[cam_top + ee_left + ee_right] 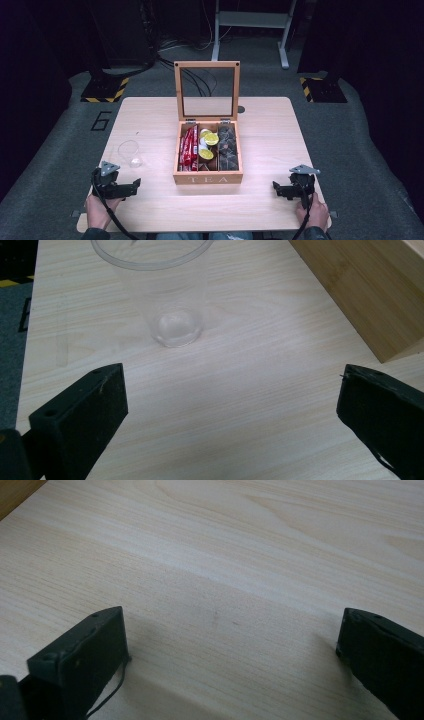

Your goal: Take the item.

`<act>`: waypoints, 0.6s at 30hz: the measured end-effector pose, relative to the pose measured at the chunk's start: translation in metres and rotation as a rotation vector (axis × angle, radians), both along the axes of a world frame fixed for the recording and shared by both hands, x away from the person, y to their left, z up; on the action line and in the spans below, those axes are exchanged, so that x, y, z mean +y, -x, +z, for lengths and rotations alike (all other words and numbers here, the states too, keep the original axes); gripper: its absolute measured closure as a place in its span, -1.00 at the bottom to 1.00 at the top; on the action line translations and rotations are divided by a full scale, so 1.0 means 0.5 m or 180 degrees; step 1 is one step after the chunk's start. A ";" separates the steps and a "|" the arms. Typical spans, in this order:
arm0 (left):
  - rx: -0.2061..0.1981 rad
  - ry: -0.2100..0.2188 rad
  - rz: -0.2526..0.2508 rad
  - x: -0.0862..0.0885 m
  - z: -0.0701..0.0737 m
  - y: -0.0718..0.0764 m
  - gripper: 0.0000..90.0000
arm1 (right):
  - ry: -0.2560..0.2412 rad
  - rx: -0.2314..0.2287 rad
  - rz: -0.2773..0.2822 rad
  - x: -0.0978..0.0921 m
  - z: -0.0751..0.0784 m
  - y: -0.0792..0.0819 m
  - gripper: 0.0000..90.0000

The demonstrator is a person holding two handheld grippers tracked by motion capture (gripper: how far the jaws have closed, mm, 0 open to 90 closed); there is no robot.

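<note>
A wooden tea box marked TEA stands in the middle of the table with its glass lid raised upright. Inside lie red packets on the left, yellow-topped round pods in the middle and dark tea bags on the right. A clear plastic cup stands left of the box; the left gripper view has the cup just ahead of the jaws. My left gripper rests open near the front left edge. My right gripper rests open at the front right, over bare wood.
The light wooden table stands on grey carpet. A corner of the box lies to the right in the left gripper view. Stands with yellow-black striped bases and cables sit on the floor behind the table.
</note>
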State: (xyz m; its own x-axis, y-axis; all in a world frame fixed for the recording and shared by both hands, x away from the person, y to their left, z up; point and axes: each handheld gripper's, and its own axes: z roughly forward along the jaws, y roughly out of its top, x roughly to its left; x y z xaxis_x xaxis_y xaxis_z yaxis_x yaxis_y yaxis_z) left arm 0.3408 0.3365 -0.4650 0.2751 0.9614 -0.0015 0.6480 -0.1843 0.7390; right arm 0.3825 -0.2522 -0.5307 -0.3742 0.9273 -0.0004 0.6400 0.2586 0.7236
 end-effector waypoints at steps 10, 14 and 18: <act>0.0023 -0.0025 -0.0088 -0.005 0.006 -0.003 -1.00 | -0.0001 0.0009 0.0000 0.000 0.000 0.000 -1.00; 0.0023 -0.0057 -0.0149 -0.015 0.018 -0.009 -1.00 | 0.0001 0.0017 0.0002 0.000 0.001 0.000 -1.00; -0.0021 -0.0065 -0.0205 -0.028 0.033 -0.015 -1.00 | 0.0000 0.0019 0.0005 0.000 0.001 0.000 -1.00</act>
